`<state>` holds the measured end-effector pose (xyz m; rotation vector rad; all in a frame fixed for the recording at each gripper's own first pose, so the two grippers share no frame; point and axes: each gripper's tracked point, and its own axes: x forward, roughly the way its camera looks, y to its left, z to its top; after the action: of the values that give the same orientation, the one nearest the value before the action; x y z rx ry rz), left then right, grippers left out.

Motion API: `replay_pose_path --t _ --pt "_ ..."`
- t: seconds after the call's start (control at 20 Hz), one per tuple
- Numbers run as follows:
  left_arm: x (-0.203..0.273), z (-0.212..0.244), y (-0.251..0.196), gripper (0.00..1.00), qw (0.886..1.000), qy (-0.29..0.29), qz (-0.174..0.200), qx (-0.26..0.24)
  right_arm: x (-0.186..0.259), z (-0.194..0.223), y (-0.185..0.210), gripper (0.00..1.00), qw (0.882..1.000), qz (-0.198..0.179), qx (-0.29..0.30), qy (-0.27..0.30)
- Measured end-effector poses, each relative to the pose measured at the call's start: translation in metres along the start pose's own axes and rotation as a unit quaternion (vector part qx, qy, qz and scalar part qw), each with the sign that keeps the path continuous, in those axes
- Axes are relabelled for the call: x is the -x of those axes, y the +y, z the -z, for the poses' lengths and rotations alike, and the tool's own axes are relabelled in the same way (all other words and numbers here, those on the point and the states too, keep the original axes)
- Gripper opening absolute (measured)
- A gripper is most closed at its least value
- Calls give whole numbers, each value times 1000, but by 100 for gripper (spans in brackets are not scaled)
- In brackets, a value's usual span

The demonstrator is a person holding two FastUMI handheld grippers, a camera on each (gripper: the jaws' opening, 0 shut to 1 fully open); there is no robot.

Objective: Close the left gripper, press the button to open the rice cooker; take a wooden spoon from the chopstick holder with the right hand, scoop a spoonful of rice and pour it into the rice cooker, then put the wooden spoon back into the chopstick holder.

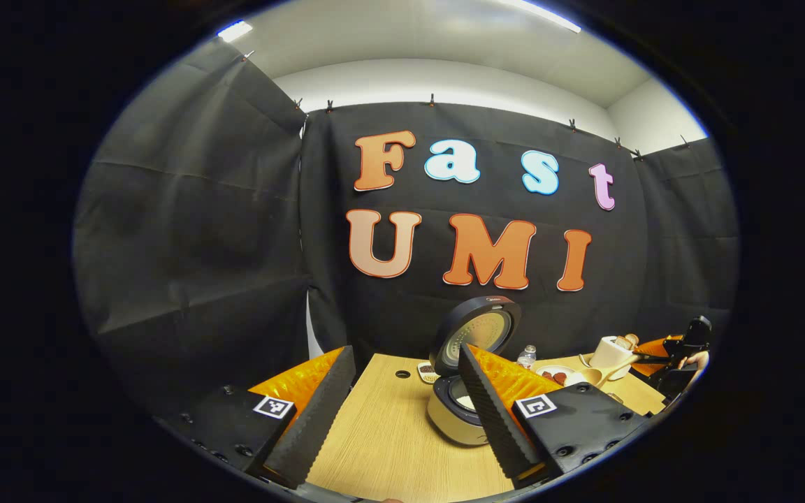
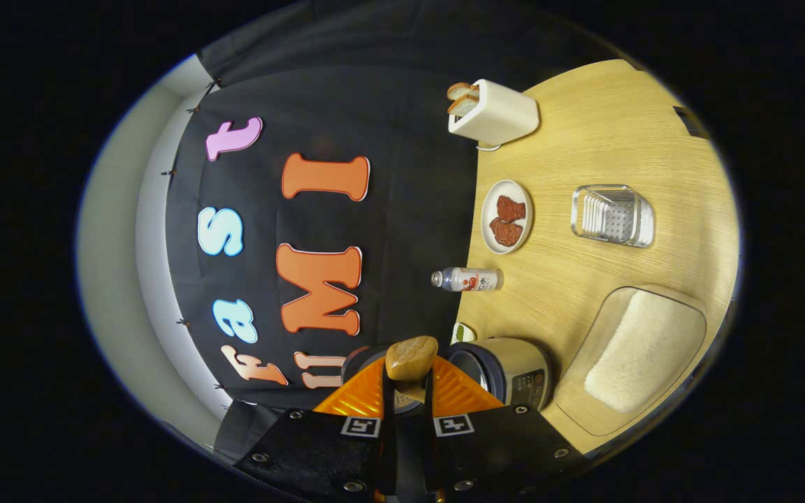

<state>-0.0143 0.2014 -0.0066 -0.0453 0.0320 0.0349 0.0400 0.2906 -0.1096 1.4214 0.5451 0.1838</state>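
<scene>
Gripping tight, wooden spoon (image 2: 411, 358) clamped by right gripper (image 2: 408, 391), rice cooker (image 1: 469, 377) lid popped up, left gripper (image 1: 402, 419) spread wide.

Toaster (image 2: 497, 112) holding bread, plate (image 2: 506, 216) with meat, bottle (image 2: 469, 280), clear rack (image 2: 612, 215)

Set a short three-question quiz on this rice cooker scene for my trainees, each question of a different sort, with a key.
1. True or false: the rice cooker has its lid raised.
2. What does the right gripper hold? A) a water bottle B) a wooden spoon C) a slice of bread
3. Fill in: the white toaster holds slices of ____.

Key: 1 true. 2 B: both fingers press on the wooden spoon. 3 bread.
</scene>
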Motion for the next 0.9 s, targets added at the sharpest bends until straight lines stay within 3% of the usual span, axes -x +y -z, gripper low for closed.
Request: replay_pose_path --t 0.45,0.9 --pt "-13 6 23 99 999 14 -37 0 -82 26 40 14 997 -2 79 19" --pt "-20 9 24 98 999 17 -47 1 -105 33 59 13 975 -12 222 -3"
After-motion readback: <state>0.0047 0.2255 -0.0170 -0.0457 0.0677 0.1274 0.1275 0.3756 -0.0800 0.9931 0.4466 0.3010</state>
